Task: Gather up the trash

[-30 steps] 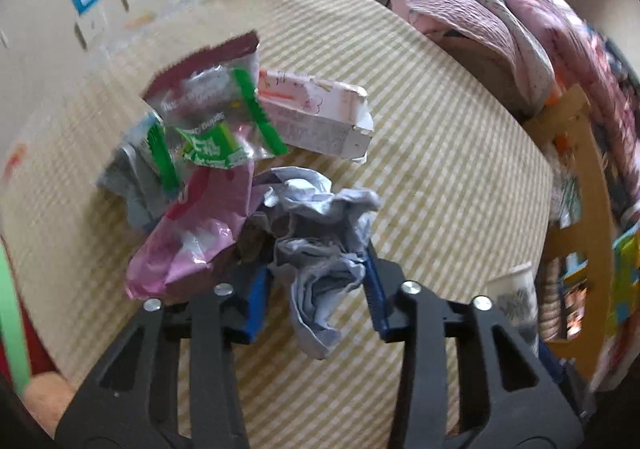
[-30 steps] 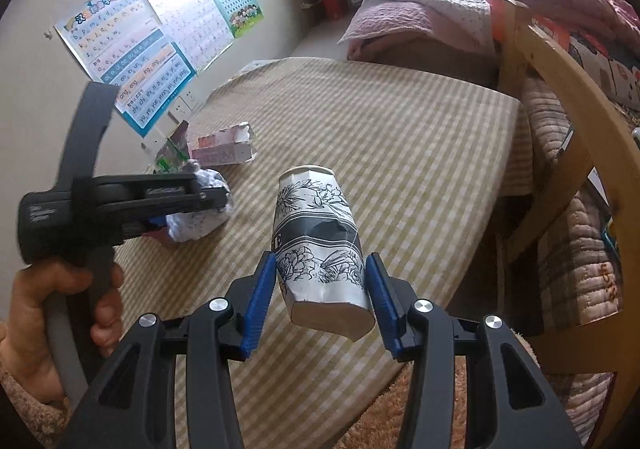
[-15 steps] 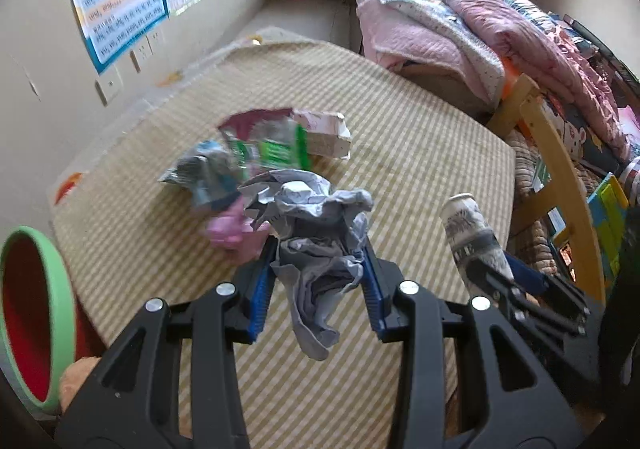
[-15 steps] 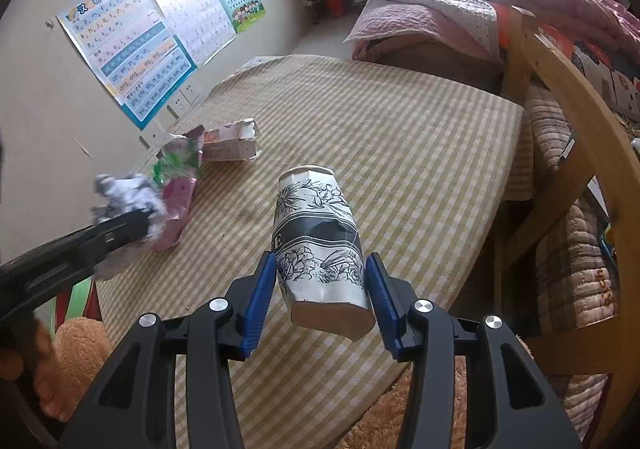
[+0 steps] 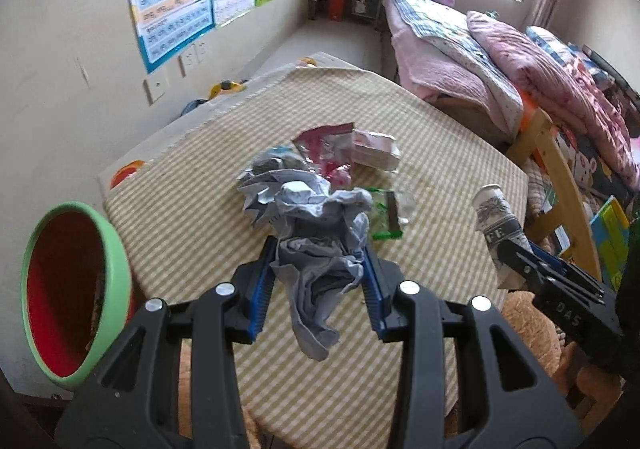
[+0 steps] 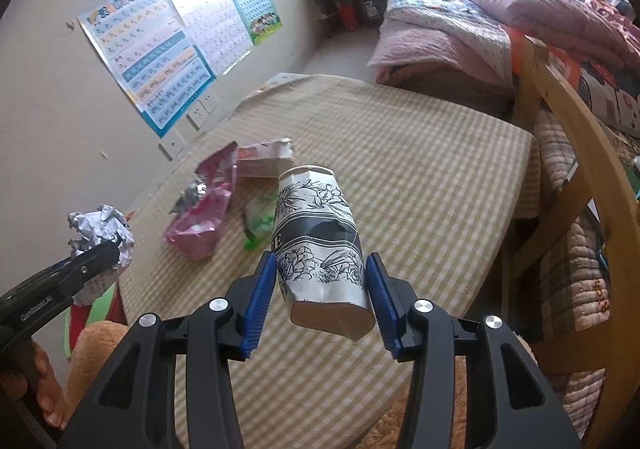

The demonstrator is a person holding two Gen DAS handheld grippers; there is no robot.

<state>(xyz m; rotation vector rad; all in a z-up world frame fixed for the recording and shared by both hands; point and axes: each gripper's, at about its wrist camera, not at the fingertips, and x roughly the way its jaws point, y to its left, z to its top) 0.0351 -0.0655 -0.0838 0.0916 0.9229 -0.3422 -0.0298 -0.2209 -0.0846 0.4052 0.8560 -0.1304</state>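
The left gripper is clamped on a ball of crumpled paper, both blue pads pressed into its sides; the paper is held clear above the table, over its near edge. Beside the table's near left corner, below its level, stands a green-rimmed bin with a red interior, its mouth tilted toward the gripper.

The right gripper is clamped on a crushed paper cup printed with black flowers. The cup is held off the surface, open rim pointing away, dented base between the pads, over the table's near edge.

On the checked tablecloth, toward the left edge near the wall, the remaining trash lies in a loose group: a pink foil wrapper, a small pink carton just behind it, a clear green-printed wrapper beside it, and a grey crumpled wrapper against the pink one.
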